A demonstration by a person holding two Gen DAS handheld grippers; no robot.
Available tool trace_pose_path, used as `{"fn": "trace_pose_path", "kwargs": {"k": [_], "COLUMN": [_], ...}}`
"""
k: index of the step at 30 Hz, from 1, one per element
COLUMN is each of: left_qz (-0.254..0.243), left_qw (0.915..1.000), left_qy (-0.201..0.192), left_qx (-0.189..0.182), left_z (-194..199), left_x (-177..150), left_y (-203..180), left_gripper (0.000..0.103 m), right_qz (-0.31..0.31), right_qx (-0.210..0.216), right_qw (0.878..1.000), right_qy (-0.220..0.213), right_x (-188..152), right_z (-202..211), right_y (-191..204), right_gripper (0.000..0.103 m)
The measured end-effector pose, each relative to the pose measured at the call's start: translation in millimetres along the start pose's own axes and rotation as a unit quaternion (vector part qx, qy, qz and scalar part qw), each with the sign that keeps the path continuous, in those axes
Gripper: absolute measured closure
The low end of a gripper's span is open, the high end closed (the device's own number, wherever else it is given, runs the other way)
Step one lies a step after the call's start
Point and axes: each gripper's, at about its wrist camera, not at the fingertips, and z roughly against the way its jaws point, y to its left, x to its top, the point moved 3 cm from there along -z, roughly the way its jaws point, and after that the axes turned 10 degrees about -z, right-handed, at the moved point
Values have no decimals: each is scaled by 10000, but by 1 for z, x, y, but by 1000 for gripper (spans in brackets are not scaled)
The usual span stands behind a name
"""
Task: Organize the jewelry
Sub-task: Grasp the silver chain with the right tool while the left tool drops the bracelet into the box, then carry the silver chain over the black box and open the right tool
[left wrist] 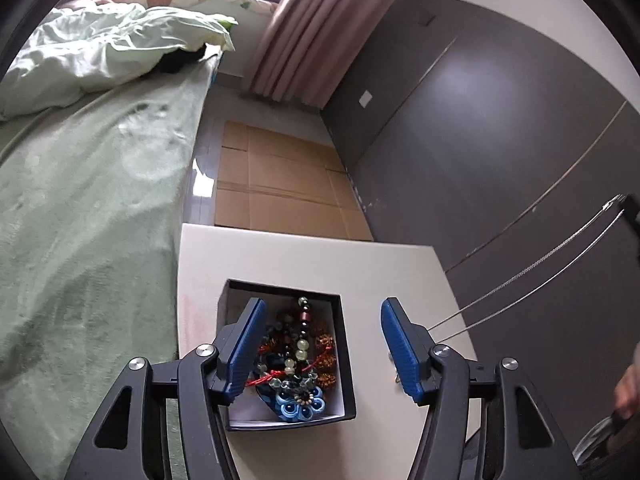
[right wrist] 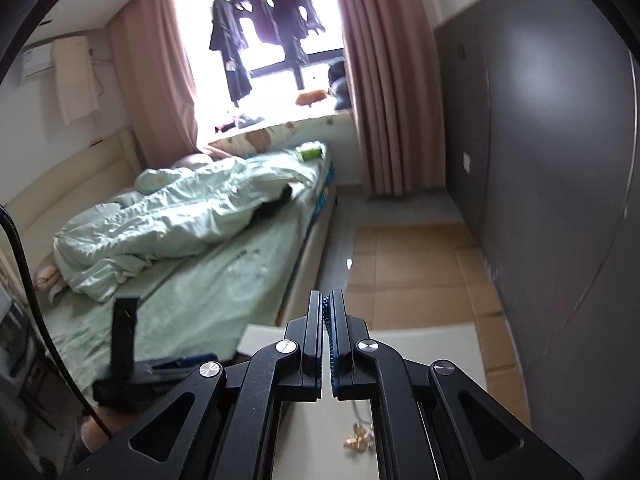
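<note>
In the left wrist view a black box (left wrist: 346,364) with a white inside sits on a white table (left wrist: 304,260). It holds a heap of beaded jewelry (left wrist: 298,364): bracelets, red cord, a blue flower piece. My left gripper (left wrist: 322,348) is open above the box, its left finger (left wrist: 246,344) over the box and its right finger (left wrist: 400,348) over bare table. In the right wrist view my right gripper (right wrist: 328,308) is shut with nothing seen between the pads. A small gold piece with a thin chain (right wrist: 360,436) lies on the table under it.
A bed with a green sheet (left wrist: 88,220) runs along the table's left side, with a rumpled quilt (right wrist: 168,224) on it. Flattened cardboard (left wrist: 280,184) covers the floor beyond the table. A grey wall (left wrist: 500,140) stands at the right. Pink curtains (right wrist: 384,88) hang at the window.
</note>
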Motion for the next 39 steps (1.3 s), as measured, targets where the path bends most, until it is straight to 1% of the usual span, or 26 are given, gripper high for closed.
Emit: {"fn": "trace_pose_path", "kwargs": {"k": [3,7,10,14,18,22,25,28,33,39], "left_qz": [114,145,181,213,303,452,561,624,686,739], "left_qw": [9999,9997,9996,9993,9985,9972,9965,9959,9952,9947], "left_qy": [-90,-197,-235,-311,-454,-590,-626,-651,-702,-707], "left_qx": [-22,0,11,5,13,5,-7,-14,-17,-45], "left_z": [7,16,20,29,41,51,55,58,62,61], "left_x": [1,2,2,0,0,2,1,1,0,2], "left_y": [6,10,14,17,25,34,41,44,50,54], "left_gripper": [42,42,42,42,42,42,42,42,42,42], "right_qz": [209,472,614,786,905,1026,1106,1166,1113,966], "right_qx": [44,114,135,141,228,351,453,503,583,606], "right_qw": [9996,9982,9969,9942,9913,9892,9888,9894,9918,9929], "right_qy": [-183,-359,-464,-720,-926,-988,-890,-698,-228,335], "right_x": [20,44,56,74,93,100,96,85,58,22], "right_z": [15,28,34,49,64,70,60,41,0,-50], "right_y": [23,54,73,100,125,150,167,180,180,166], "right_gripper": [99,99,99,99,99,99,99,99,99,99]}}
